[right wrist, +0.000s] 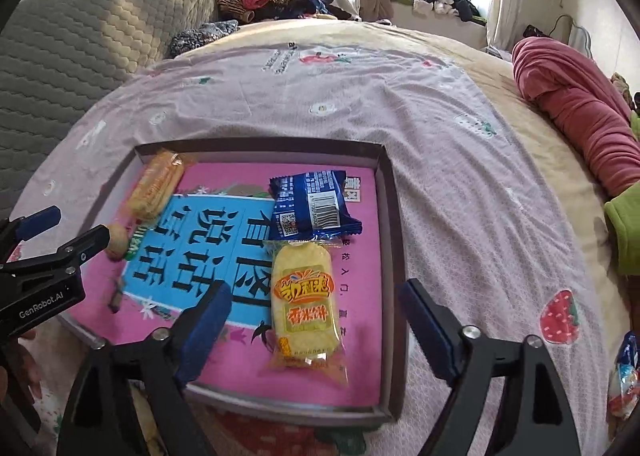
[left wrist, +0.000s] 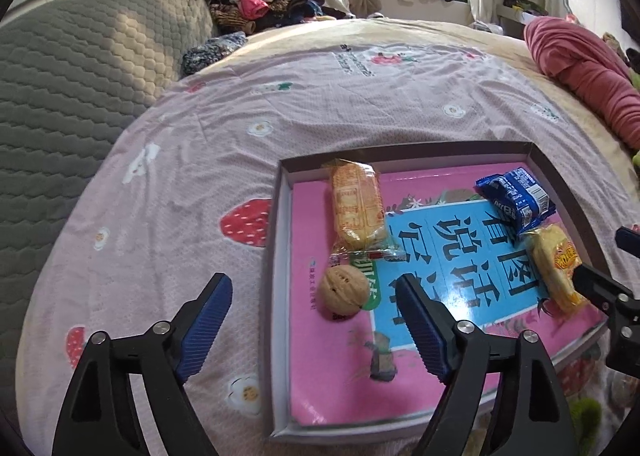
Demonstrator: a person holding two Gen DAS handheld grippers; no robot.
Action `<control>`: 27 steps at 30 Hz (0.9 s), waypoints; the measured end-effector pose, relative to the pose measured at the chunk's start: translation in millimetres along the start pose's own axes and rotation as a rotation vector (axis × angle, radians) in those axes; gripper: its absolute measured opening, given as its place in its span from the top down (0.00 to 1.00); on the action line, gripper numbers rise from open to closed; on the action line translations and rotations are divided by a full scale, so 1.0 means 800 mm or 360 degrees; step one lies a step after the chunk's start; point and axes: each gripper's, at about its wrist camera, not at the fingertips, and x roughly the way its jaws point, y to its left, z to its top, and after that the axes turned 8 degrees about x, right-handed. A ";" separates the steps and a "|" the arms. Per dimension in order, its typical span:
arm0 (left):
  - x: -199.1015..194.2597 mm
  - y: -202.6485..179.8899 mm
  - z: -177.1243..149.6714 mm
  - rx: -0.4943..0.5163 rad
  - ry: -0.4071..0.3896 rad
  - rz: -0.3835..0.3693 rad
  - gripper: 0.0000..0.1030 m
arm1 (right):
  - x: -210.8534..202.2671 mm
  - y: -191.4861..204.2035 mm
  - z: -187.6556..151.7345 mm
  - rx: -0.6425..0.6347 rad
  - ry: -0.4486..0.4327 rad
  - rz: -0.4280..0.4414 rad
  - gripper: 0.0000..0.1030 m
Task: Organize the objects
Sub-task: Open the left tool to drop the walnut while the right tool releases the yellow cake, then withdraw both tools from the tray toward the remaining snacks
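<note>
A shallow cardboard box (left wrist: 280, 296) with thin upright walls lies on a pink strawberry-print sheet (left wrist: 180, 175), its floor a glossy pink-and-blue book cover (right wrist: 224, 256). In the left wrist view, a round ridged walnut cookie (left wrist: 345, 288) sits lower centre, touching the crinkled tail of an orange cracker pack (left wrist: 356, 207). The left gripper (left wrist: 312, 320) is wide open, holding nothing. The right gripper (right wrist: 314, 324) is likewise spread and empty, over a yellow rice-cracker pack (right wrist: 304, 296) below a blue foil packet (right wrist: 312, 203). Bare sheet lies right of the box wall.
</note>
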 end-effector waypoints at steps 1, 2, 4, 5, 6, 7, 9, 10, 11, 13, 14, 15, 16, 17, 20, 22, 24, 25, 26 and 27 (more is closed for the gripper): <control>-0.006 0.002 -0.003 -0.0014 0.0002 -0.0008 0.11 | -0.007 0.001 -0.001 -0.0009 -0.0009 0.0006 0.13; -0.009 0.003 -0.004 -0.0022 0.0005 -0.0018 0.10 | -0.014 0.002 -0.002 -0.0018 -0.0018 0.0007 0.13; -0.020 0.006 -0.009 -0.0038 0.0019 -0.0026 0.10 | -0.030 0.003 -0.004 -0.0020 -0.0044 0.0007 0.13; -0.023 0.007 -0.011 -0.0043 0.0022 -0.0020 0.10 | -0.039 0.003 -0.005 -0.0022 -0.0057 0.0017 0.12; -0.032 0.009 -0.014 -0.0051 0.0017 -0.0007 0.10 | -0.049 0.003 -0.006 -0.0022 -0.0071 0.0027 0.11; -0.040 0.009 -0.016 -0.0057 0.0018 0.0008 0.10 | -0.057 0.003 -0.006 -0.0018 -0.0086 0.0030 0.10; -0.053 0.011 -0.018 -0.0072 0.0007 0.0013 0.10 | -0.079 0.005 -0.007 -0.0015 -0.0127 0.0055 0.07; -0.061 0.011 -0.019 -0.0076 0.0000 0.0007 0.09 | -0.087 0.006 -0.008 -0.0016 -0.0141 0.0062 0.07; -0.071 0.011 -0.021 -0.0078 -0.0006 0.0001 0.08 | -0.098 0.007 -0.010 -0.0016 -0.0162 0.0070 0.07; -0.089 0.011 -0.024 -0.0081 -0.0024 -0.0005 0.00 | -0.121 0.010 -0.013 -0.0026 -0.0200 0.0085 0.07; -0.101 0.011 -0.025 -0.0081 -0.0036 -0.0008 0.00 | -0.132 0.012 -0.013 -0.0031 -0.0216 0.0091 0.06; -0.108 0.011 -0.026 -0.0083 -0.0044 -0.0011 0.00 | -0.144 0.014 -0.012 -0.0042 -0.0235 0.0095 0.06; -0.120 0.012 -0.027 -0.0087 -0.0059 -0.0015 0.00 | -0.154 0.015 -0.012 -0.0053 -0.0250 0.0094 0.05; -0.129 0.013 -0.028 -0.0088 -0.0071 -0.0012 0.00 | -0.166 0.016 -0.012 -0.0062 -0.0267 0.0085 0.05; -0.160 0.014 -0.030 -0.0087 -0.0107 -0.0006 0.00 | -0.202 0.016 -0.013 -0.0085 -0.0332 0.0074 0.04; -0.181 0.015 -0.033 -0.0085 -0.0123 -0.0016 0.00 | -0.226 0.015 -0.015 -0.0089 -0.0363 0.0070 0.04; -0.206 0.014 -0.037 -0.0073 -0.0152 -0.0009 0.00 | -0.247 0.017 -0.019 -0.0108 -0.0383 0.0071 0.04; -0.215 0.014 -0.040 -0.0068 -0.0164 -0.0007 0.00 | -0.257 0.017 -0.020 -0.0115 -0.0402 0.0066 0.04; -0.224 0.014 -0.041 -0.0064 -0.0180 -0.0012 0.00 | -0.267 0.017 -0.022 -0.0122 -0.0422 0.0062 0.04; -0.234 0.014 -0.044 -0.0060 -0.0194 -0.0017 0.00 | -0.278 0.018 -0.025 -0.0131 -0.0440 0.0068 0.04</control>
